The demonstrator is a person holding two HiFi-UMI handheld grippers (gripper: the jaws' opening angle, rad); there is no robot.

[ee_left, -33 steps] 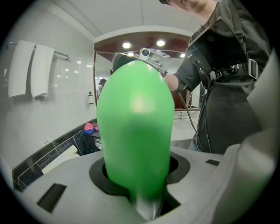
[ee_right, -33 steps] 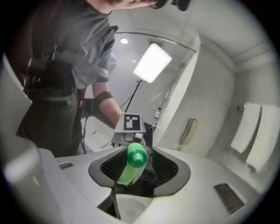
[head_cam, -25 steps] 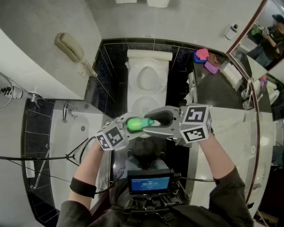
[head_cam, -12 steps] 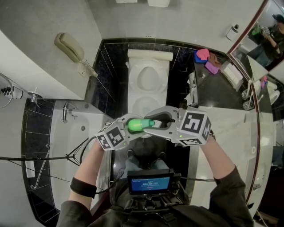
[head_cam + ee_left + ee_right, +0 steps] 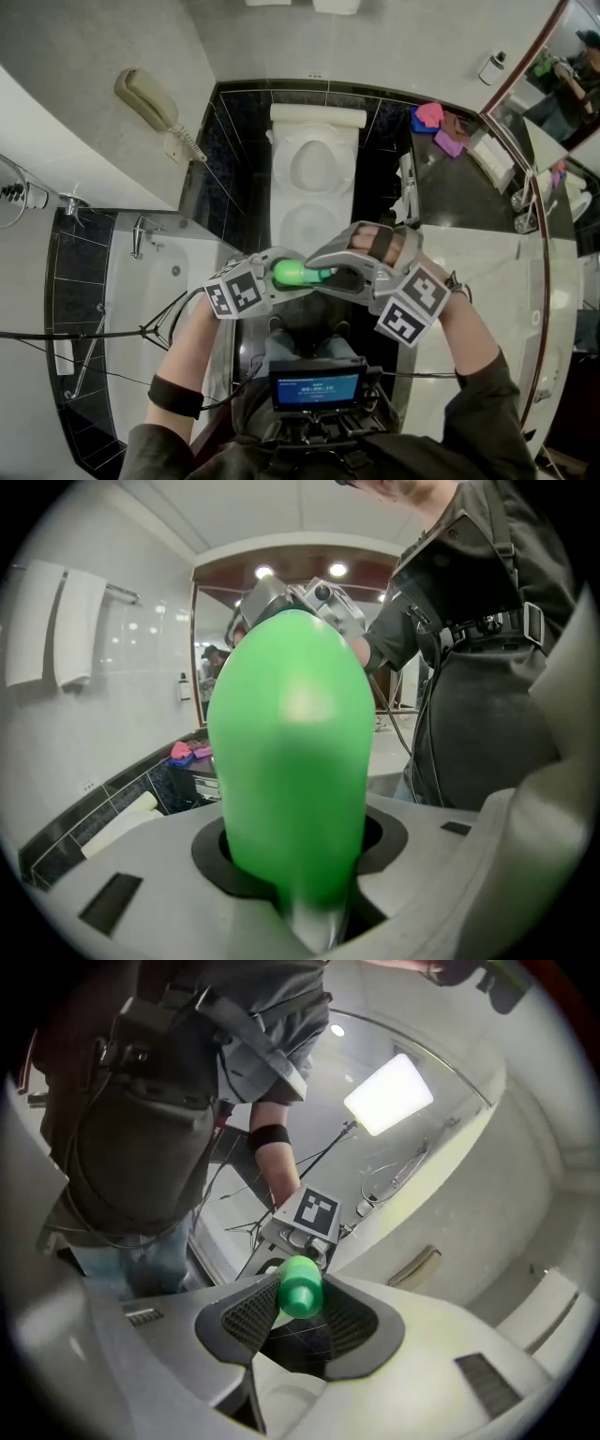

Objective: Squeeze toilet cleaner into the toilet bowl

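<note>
A bright green toilet cleaner bottle (image 5: 289,273) lies level between both grippers, in front of the white toilet (image 5: 314,211) with its lid raised. My left gripper (image 5: 277,274) is shut on the bottle's body, which fills the left gripper view (image 5: 291,752). My right gripper (image 5: 328,273) faces it from the right. Its jaws have just been closing, and the bottle's green cap (image 5: 301,1290) now sits pinched between the black pads (image 5: 251,1314). The right gripper's marker cube (image 5: 412,306) hangs at the lower right.
A wall phone (image 5: 150,101) hangs at the upper left and a bathtub (image 5: 141,281) lies at the left. A pale counter (image 5: 497,272) runs along the right, with coloured cloths (image 5: 433,122) on a dark shelf behind it. Towels (image 5: 56,621) hang on the wall.
The right gripper has rolled about its own axis, so its marker cube swung down to the lower right. Its jaws drew in around the cap. The left gripper and bottle stayed put.
</note>
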